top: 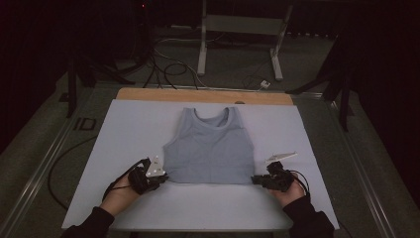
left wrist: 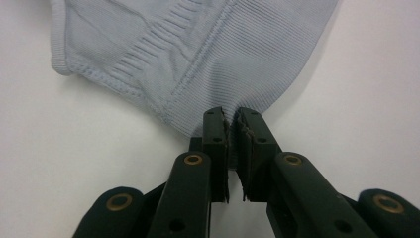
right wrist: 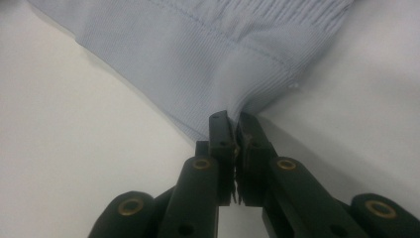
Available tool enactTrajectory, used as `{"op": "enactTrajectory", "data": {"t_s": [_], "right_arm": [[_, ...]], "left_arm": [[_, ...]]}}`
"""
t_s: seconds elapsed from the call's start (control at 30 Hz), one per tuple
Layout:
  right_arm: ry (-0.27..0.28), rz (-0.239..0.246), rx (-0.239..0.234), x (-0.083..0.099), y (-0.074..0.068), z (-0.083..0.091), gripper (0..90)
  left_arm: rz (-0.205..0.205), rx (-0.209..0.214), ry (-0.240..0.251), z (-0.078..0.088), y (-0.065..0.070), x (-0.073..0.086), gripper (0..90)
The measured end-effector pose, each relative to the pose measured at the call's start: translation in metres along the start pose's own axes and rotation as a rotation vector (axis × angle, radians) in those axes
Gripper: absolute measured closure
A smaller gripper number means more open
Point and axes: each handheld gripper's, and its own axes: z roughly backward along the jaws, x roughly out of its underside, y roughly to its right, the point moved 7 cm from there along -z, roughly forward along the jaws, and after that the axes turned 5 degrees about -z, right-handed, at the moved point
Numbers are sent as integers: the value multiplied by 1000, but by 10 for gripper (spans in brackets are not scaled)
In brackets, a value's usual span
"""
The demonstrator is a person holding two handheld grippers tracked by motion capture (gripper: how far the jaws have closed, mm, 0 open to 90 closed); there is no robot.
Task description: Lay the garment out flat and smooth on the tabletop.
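Note:
A pale blue ribbed tank top (top: 210, 146) lies flat on the white table sheet (top: 148, 208), neck toward the far edge. My left gripper (top: 162, 177) is shut on the top's near left hem corner; in the left gripper view the fabric (left wrist: 198, 54) is pinched between the black jaws of my left gripper (left wrist: 232, 119). My right gripper (top: 254, 179) is shut on the near right hem corner, and in the right gripper view the hem (right wrist: 237, 54) bunches into the closed jaws of my right gripper (right wrist: 234, 121). A hand holds each gripper near the table's front.
A wooden strip (top: 203, 95) runs along the table's far edge. Beyond it the dark floor holds cables (top: 171, 64) and a metal stand (top: 237, 29). Metal rails (top: 44, 163) flank the table on both sides.

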Motion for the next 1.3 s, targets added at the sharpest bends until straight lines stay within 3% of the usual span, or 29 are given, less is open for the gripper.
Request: {"op": "enactTrajectory", "data": {"t_s": [0.3,0.43,0.47,0.53,0.67,0.77,0.83,0.9,0.97,1.03,1.2,1.3], "right_arm": [[-13,16,18,2,0,-4,867],[-9,23,23,1,-1,-3,850],[-3,27,21,1,-1,-2,828],[13,35,17,-2,-4,1,729],[68,53,14,-10,-6,6,534],[103,101,22,-17,-11,11,405],[135,114,5,-22,-16,14,345],[155,131,-11,-28,-21,17,293],[169,164,-52,-31,-28,19,183],[197,158,-83,-35,-32,21,164],[283,247,-98,-42,-41,27,127],[324,281,-93,-43,-45,29,99]], "left_arm": [[35,44,-4,-6,-2,5,824],[42,62,-3,-6,-2,4,765],[49,60,2,-5,-3,4,765],[49,45,12,-2,-5,4,644],[82,43,72,8,-8,-1,513],[102,34,111,15,-11,-7,360],[128,36,125,18,-12,-9,241],[132,45,152,21,-11,-13,178],[132,55,176,23,-9,-15,130],[146,92,203,24,-7,-17,75],[175,168,291,32,-7,-25,16],[186,171,323,37,-9,-29,17]]}}
